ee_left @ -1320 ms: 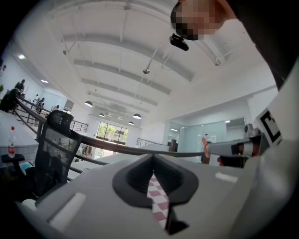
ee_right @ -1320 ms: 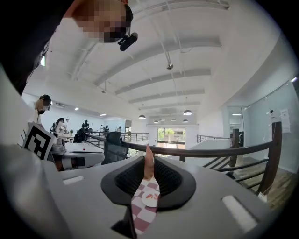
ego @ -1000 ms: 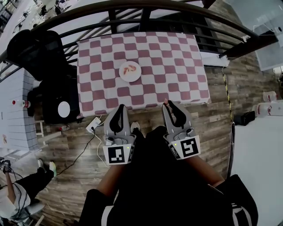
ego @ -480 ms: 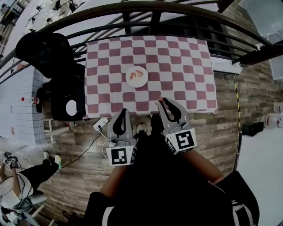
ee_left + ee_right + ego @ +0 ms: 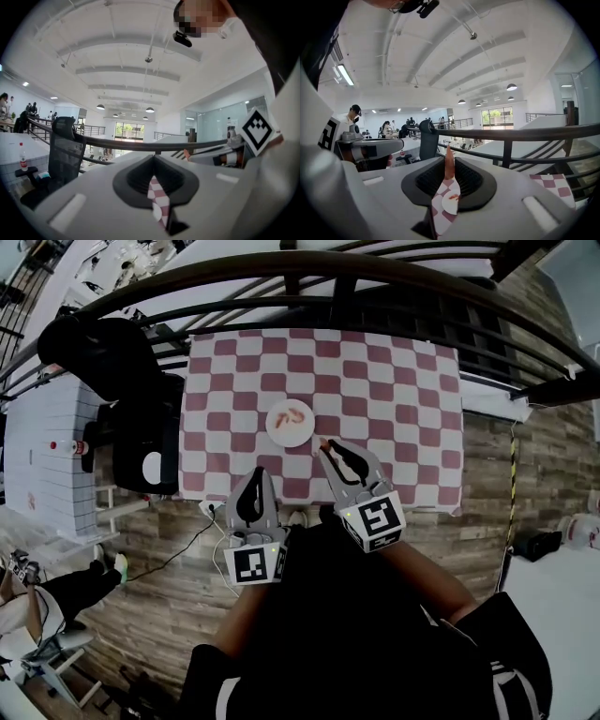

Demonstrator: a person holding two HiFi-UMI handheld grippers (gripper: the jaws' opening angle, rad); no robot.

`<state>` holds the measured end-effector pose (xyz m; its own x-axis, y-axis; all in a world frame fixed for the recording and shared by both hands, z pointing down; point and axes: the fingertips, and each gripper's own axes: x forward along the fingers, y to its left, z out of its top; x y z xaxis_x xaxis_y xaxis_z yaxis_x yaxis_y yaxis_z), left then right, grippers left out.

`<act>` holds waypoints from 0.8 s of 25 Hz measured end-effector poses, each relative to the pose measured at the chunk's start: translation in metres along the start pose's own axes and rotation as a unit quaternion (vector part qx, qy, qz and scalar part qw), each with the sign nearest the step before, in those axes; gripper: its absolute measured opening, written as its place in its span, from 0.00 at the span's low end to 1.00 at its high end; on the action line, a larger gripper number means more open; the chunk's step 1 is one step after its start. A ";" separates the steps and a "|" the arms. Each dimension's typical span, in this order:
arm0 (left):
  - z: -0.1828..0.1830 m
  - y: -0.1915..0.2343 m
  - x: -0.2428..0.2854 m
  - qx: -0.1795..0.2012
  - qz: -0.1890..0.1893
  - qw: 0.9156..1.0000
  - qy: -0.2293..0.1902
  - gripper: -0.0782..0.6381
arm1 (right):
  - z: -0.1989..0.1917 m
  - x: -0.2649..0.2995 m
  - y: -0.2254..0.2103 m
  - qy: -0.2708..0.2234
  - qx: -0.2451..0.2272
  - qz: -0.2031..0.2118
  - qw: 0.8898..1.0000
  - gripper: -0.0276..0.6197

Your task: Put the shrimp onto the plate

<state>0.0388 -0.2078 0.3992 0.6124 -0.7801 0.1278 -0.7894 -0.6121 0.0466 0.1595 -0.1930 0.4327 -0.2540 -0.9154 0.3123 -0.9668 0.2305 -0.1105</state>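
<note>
Head view: right gripper [image 5: 325, 446] pinching shrimp [image 5: 448, 164] beside plate [image 5: 290, 424] rim; left gripper [image 5: 255, 474] closed, empty, at table [image 5: 412, 381] edge.

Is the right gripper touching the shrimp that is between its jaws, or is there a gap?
Touching. The right gripper view shows the right gripper with both jaws pressed against the orange shrimp, which stands upright between them.

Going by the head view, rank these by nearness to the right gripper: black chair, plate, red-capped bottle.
1. Plate, just left of the right gripper.
2. Black chair, beside the table's left edge.
3. Bottle, far left.
</note>
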 end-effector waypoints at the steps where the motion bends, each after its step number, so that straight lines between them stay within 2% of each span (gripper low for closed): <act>1: -0.005 0.000 0.005 -0.003 0.004 1.000 0.006 0.12 | -0.004 0.006 -0.004 0.009 -0.001 0.009 1.000 0.14; 7: -0.021 0.007 0.027 -0.001 0.040 0.999 0.027 0.12 | -0.037 0.039 -0.013 0.058 -0.018 0.052 0.997 0.14; 13: -0.037 0.011 0.032 -0.020 0.067 0.997 0.036 0.12 | -0.068 0.075 -0.014 0.097 -0.043 0.092 0.990 0.14; 20: -0.048 0.008 0.032 -0.030 0.080 0.995 0.046 0.12 | -0.104 0.102 -0.010 0.134 -0.075 0.114 0.981 0.14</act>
<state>0.0498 -0.2311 0.4514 0.4746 -0.8499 0.2291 -0.8792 -0.4704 0.0763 0.1406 -0.2541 0.5632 -0.4434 -0.7190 0.5352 -0.8720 0.4842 -0.0718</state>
